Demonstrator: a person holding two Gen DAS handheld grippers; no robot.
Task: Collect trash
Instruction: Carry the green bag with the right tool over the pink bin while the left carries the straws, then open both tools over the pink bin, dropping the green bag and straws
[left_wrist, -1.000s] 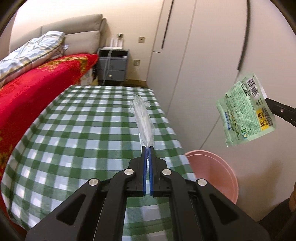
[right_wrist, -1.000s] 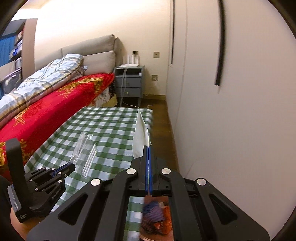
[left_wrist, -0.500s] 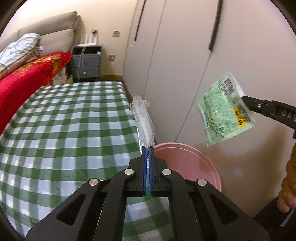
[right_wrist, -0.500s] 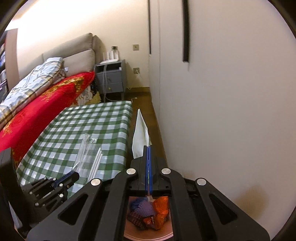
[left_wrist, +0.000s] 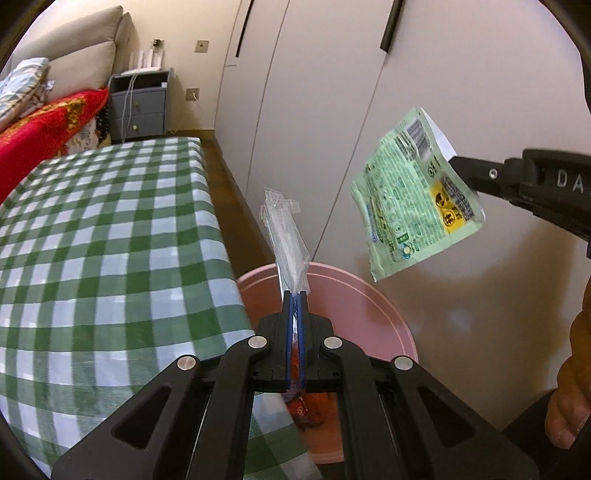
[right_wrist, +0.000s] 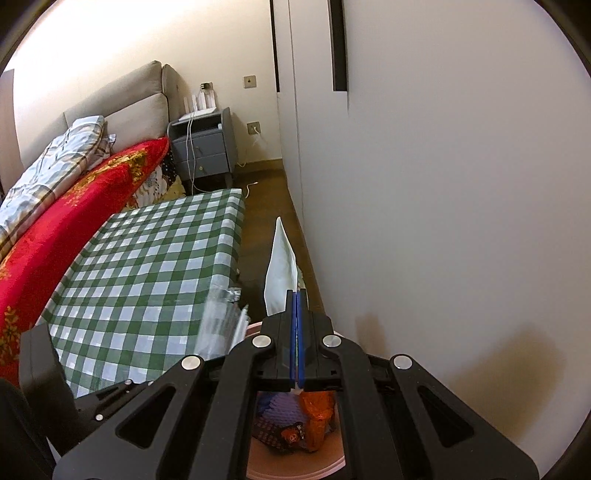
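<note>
Now both grippers sit over the pink bin (left_wrist: 373, 295), which stands on the floor between the bench (left_wrist: 110, 236) edge and the white wardrobe (left_wrist: 317, 122). Left hand-held gripper (left_wrist: 294, 295) is pressed together on a clear wrapper (left_wrist: 286, 240), which sticks up over the bin's near rim. Right hand-held gripper (right_wrist: 296, 295) is clamped on a green packet (left_wrist: 413, 199); from its own camera only the packet's white back (right_wrist: 281, 269) shows, edge-on. Bin already holds crumpled orange and purple trash (right_wrist: 295, 421), partly hidden behind the gripper bodies. Bench has a green check cloth with nothing on it in view. Behind it: bed with red blanket (right_wrist: 74, 214), grey nightstand (right_wrist: 201, 147). Person's bare hand (left_wrist: 569, 387) shows at the right edge of the left view.

Versus 1 s ago: left gripper has swung off the bench top to above the bin; the bin was only a sliver at the side then. Packet is closer to the wrapper and lower. Grips unchanged.
</note>
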